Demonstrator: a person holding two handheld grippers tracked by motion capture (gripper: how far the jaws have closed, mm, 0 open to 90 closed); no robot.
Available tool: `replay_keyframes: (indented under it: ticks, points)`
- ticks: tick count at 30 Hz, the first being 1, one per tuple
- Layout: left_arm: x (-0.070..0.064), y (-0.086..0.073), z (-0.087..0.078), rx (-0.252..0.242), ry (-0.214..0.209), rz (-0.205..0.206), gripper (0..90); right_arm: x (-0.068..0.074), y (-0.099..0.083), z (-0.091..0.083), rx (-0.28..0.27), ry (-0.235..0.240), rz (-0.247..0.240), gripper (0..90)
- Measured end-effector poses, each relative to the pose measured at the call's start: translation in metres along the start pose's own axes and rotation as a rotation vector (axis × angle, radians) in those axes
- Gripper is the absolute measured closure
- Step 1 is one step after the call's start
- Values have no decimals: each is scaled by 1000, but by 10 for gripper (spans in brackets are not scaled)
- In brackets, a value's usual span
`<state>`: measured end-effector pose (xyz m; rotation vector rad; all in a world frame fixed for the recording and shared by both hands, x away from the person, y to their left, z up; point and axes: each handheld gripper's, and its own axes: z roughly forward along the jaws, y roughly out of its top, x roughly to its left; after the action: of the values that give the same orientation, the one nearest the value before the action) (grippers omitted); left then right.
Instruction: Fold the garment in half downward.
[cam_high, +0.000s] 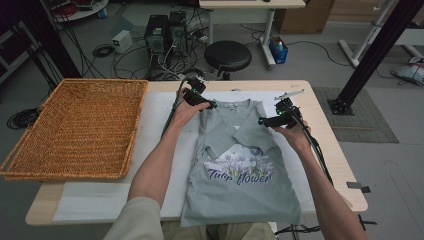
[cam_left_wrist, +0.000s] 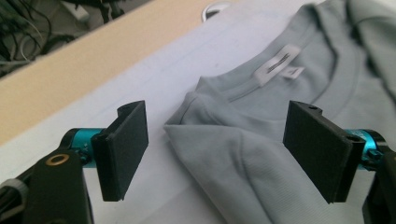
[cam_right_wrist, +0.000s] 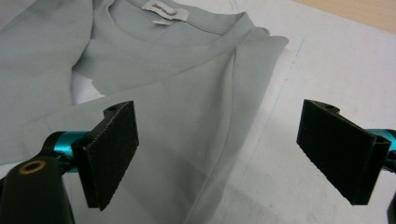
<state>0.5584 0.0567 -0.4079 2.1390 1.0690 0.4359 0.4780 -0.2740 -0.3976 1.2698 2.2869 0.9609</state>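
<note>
We hold both grippers — left gripper (cam_high: 212, 105), right gripper (cam_high: 261, 121) — jaws open, over the grey T-shirt's (cam_high: 240, 170) shoulders; a wicker basket (cam_high: 75, 127) sits well left on the surface (cam_high: 330, 150).

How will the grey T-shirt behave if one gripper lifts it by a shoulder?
The T-shirt will probably drape limply: its sleeves already lie folded over the body in soft creases. Its thin knit looks light, so it may slide on the white sheet when pushed. Both grippers' fingers stand open, holding nothing.
</note>
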Motion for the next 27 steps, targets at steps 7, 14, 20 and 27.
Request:
replay_keyframes:
  ticks: [7,14,20,27]
  points:
    - [14,-11,19,23,-18,-46,223,-3,6,12,24,-4,1,128]
    - [17,-16,33,21,-57,-55,223,2,11,21,53,6,-19,128]
    - [19,-16,32,15,-56,-45,338,4,10,20,67,-5,-30,128]
    - [18,-14,30,22,-36,-60,561,2,11,20,60,-9,-25,129]
